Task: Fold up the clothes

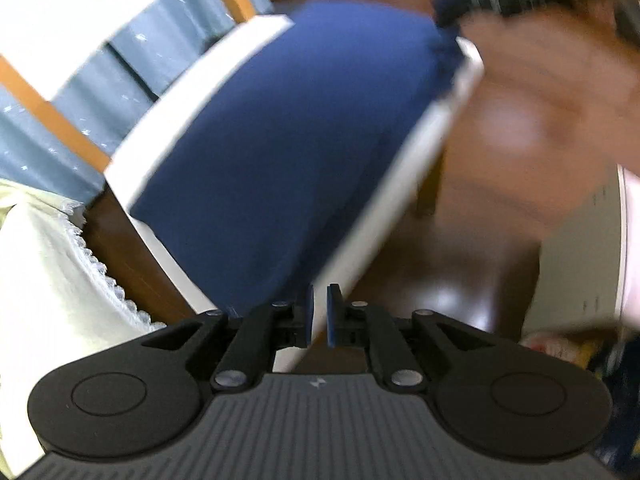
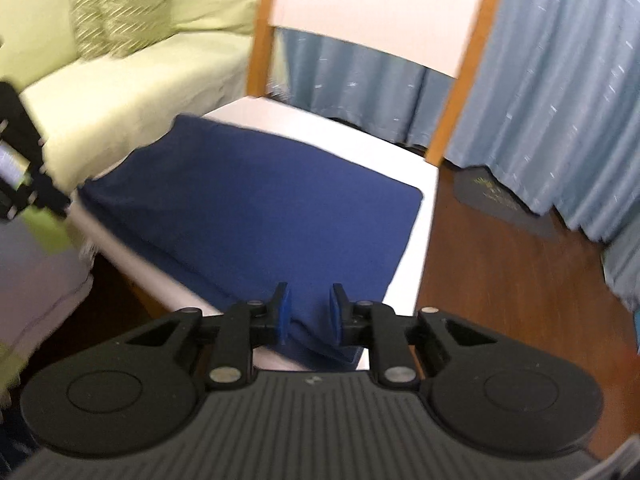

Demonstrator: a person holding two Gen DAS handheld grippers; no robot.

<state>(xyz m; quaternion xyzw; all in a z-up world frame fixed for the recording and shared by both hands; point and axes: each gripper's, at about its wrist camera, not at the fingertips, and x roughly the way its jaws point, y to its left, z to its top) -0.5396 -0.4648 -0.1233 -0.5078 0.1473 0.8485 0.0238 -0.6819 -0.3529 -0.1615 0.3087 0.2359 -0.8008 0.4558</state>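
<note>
A navy blue garment (image 2: 260, 208) lies folded into a flat rectangle on the white seat (image 2: 360, 136) of a wooden chair. My right gripper (image 2: 310, 314) hovers over the garment's near corner, open by a finger's width. Blue cloth shows between its pads, but they do not pinch it. In the left wrist view the same garment (image 1: 288, 140) fills the middle, on the seat (image 1: 192, 100). My left gripper (image 1: 319, 312) sits at the seat's near edge, open only a narrow slit with nothing in it. A blurred hand (image 1: 540, 100) holds the right gripper at the top right.
A pale green sofa (image 2: 120, 92) with a patterned cushion (image 2: 120, 4) stands to the left of the chair. Blue curtains (image 2: 560, 100) hang behind it. Dark wooden floor (image 2: 500, 280) and a dark mat (image 2: 500, 200) lie to the right. A white lace-edged cloth (image 1: 40, 280) is at the left.
</note>
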